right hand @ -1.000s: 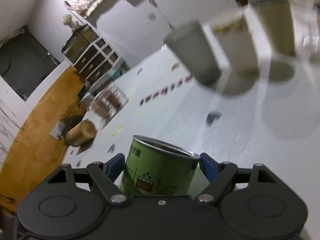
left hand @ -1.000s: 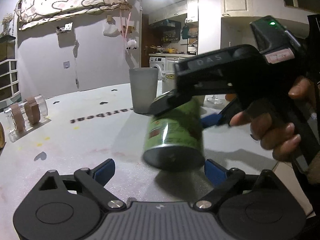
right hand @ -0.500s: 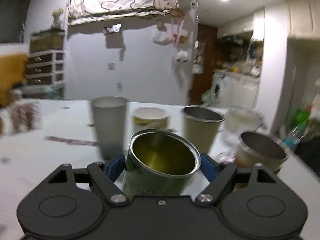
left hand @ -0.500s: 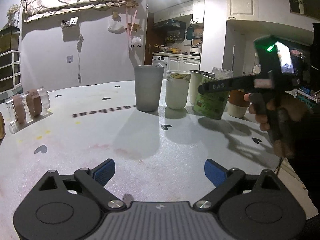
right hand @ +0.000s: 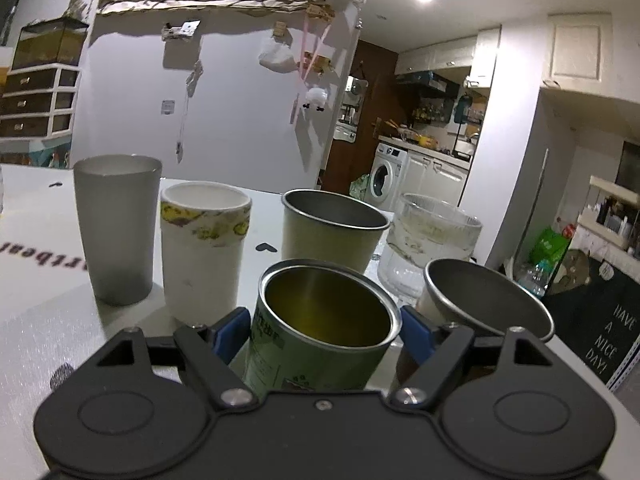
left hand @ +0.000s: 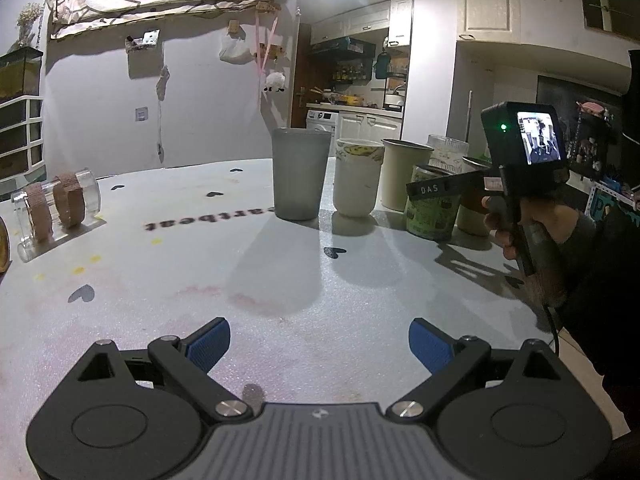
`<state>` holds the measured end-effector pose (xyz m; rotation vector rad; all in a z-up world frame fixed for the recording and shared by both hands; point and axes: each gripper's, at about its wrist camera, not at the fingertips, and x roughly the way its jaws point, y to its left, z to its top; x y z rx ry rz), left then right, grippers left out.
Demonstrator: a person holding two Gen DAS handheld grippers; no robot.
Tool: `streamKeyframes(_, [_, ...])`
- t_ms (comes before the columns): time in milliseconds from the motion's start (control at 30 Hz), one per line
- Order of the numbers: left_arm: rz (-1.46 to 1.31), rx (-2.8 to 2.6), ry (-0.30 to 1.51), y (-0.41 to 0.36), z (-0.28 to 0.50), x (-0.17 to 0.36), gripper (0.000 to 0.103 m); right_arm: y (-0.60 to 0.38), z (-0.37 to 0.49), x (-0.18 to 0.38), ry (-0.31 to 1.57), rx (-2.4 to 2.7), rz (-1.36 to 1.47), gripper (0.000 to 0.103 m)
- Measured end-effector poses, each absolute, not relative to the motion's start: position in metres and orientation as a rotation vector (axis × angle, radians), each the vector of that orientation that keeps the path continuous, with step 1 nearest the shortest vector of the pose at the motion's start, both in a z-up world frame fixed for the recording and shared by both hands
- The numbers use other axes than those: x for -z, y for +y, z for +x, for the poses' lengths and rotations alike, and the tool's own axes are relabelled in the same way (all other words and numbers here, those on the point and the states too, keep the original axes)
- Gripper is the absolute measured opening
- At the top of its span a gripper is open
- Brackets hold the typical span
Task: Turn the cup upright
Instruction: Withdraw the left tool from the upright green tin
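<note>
The green metal cup (right hand: 320,332) stands upright with its mouth up between the blue pads of my right gripper (right hand: 326,330). The pads lie against or very close to its sides. In the left wrist view the same green cup (left hand: 432,212) rests on the white table (left hand: 280,280) at the right end of a row of cups, with the right gripper (left hand: 444,188) around it. My left gripper (left hand: 319,344) is open and empty, low over the table's near part.
Upright cups stand in a row: a grey tumbler (left hand: 301,174), a white paper cup (left hand: 358,178), a cream metal cup (left hand: 402,176), a ribbed glass (right hand: 432,240) and a steel cup (right hand: 480,300). A clear holder with brown rolls (left hand: 56,208) lies at the left.
The right gripper turned the green cup from tilted in the air to upright and carried it right and back, down onto the table beside the other cups. My left gripper stayed put.
</note>
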<state>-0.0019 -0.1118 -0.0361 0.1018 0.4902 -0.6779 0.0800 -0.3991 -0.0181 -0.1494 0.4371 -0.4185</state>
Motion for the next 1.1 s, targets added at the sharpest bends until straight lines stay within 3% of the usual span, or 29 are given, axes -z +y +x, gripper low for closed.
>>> streamKeyframes(433, [0.095, 0.658, 0.470, -0.112, -0.003, 0.031, 0.096, -0.389, 0.025, -0.005, 0.344, 0.369, 0.009, 0.089])
streamKeyframes(967, [0.066, 0.586, 0.405, -0.119, 0.000, 0.012, 0.096, -0.361, -0.057, 0.005, 0.296, 0.365, 0.096, 0.094])
streamKeyframes(1100, [0.055, 0.562, 0.402, -0.118, 0.000, 0.013, 0.100, -0.349, -0.068, 0.009, 0.295, 0.361, 0.060, 0.097])
